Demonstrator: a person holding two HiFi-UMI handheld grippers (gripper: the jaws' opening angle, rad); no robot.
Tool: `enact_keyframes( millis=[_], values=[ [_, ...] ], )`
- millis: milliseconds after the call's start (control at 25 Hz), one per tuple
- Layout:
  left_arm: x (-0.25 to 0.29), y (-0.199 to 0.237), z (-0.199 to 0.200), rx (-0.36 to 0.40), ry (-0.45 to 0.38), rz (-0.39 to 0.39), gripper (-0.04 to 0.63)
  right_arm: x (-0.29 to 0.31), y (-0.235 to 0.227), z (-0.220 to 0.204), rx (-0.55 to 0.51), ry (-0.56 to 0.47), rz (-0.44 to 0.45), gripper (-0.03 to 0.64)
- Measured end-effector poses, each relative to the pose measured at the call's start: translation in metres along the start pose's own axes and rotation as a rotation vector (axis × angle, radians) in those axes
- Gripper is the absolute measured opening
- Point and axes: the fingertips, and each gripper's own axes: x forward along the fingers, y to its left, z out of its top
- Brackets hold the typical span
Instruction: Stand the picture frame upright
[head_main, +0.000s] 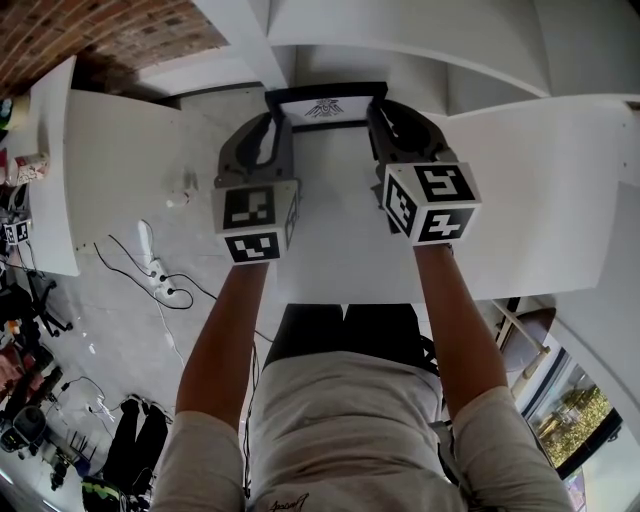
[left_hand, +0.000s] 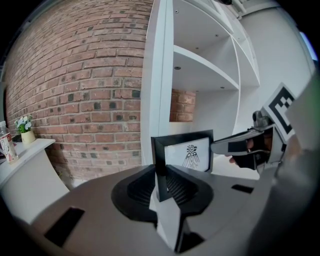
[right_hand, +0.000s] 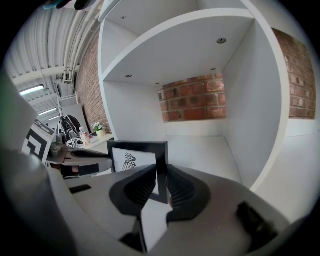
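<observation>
The picture frame (head_main: 325, 105) is black with a white picture and a dark emblem, and it stands upright facing me at the mouth of a white shelf compartment. My left gripper (head_main: 277, 120) is shut on its left side bar. My right gripper (head_main: 379, 114) is shut on its right side bar. In the left gripper view the frame (left_hand: 187, 151) has its left bar pinched in the left gripper (left_hand: 161, 173), with the right gripper's fingers (left_hand: 235, 145) at its far edge. In the right gripper view the frame (right_hand: 134, 156) has its right bar clamped in the right gripper (right_hand: 161, 176). Whether its base touches the shelf is hidden.
The white shelf unit (right_hand: 235, 100) has compartments above and walls close on both sides, with a brick wall (left_hand: 75, 90) behind. A white ledge (left_hand: 30, 165) at the left carries a small potted plant (left_hand: 24, 131). Cables (head_main: 160, 275) lie on the floor at the left.
</observation>
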Motion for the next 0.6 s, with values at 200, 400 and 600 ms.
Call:
enact_keyframes(
  millis=[200, 400, 600],
  values=[
    [-0.0008, -0.0009, -0.0002, 0.006, 0.001, 0.001, 0.075, -0.0006, -0.0002, -0.0003, -0.001, 0.0, 0.0, 0.077],
    [-0.0005, -0.0012, -0.0023, 0.011, 0.006, -0.002, 0.087, 0.0004, 0.0008, -0.0011, 0.008, 0.006, 0.017, 0.077],
    [-0.0013, -0.0006, -0.0003, 0.02, 0.005, 0.004, 0.106, -0.001, 0.001, 0.0, 0.0, 0.009, 0.016, 0.077]
  ],
)
